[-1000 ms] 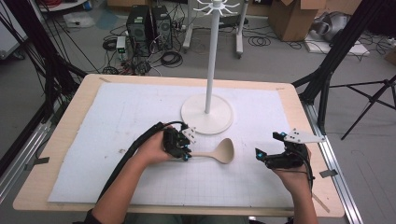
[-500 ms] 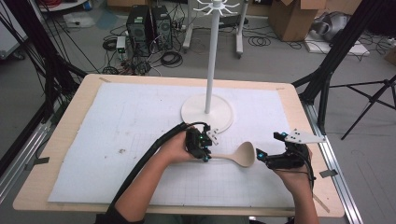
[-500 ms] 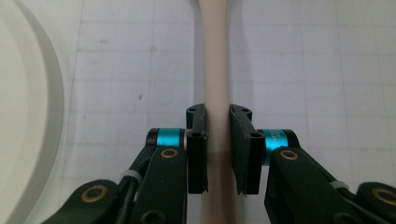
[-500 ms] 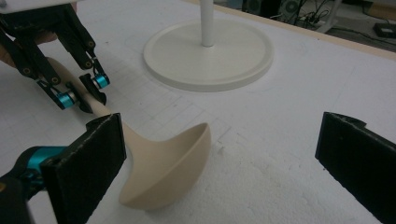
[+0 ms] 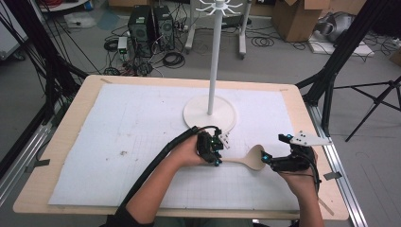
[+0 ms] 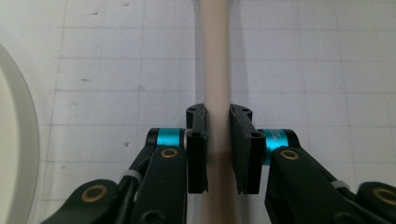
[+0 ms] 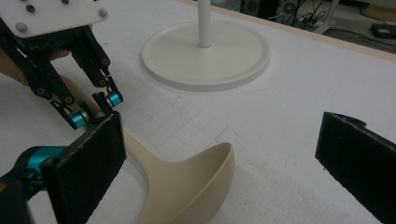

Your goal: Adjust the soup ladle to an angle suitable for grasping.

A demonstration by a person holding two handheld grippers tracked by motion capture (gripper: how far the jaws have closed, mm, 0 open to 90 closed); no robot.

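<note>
A beige spoon [image 5: 253, 157] lies on the white gridded mat [image 5: 118, 142], bowl pointing right. My left gripper [image 5: 218, 153] is shut on its handle [image 6: 215, 70], one jaw pressed against each side. In the right gripper view the spoon's bowl [image 7: 191, 182] sits low between the wide-apart pads of my right gripper [image 7: 224, 140], which is open. That gripper [image 5: 270, 161] stands just right of the bowl in the high view. The left gripper [image 7: 95, 105] appears farther off, over the handle.
A white stand rises behind the spoon, with a round base [image 5: 209, 113], a thin pole [image 5: 214, 56] and hooks on top. Its base [image 7: 205, 56] is close to the left gripper. The wooden table edge [image 5: 331, 189] runs near the right hand.
My left gripper has moved to the right with the spoon, bringing the bowl up to the right gripper. The right gripper has stayed in place, open.
</note>
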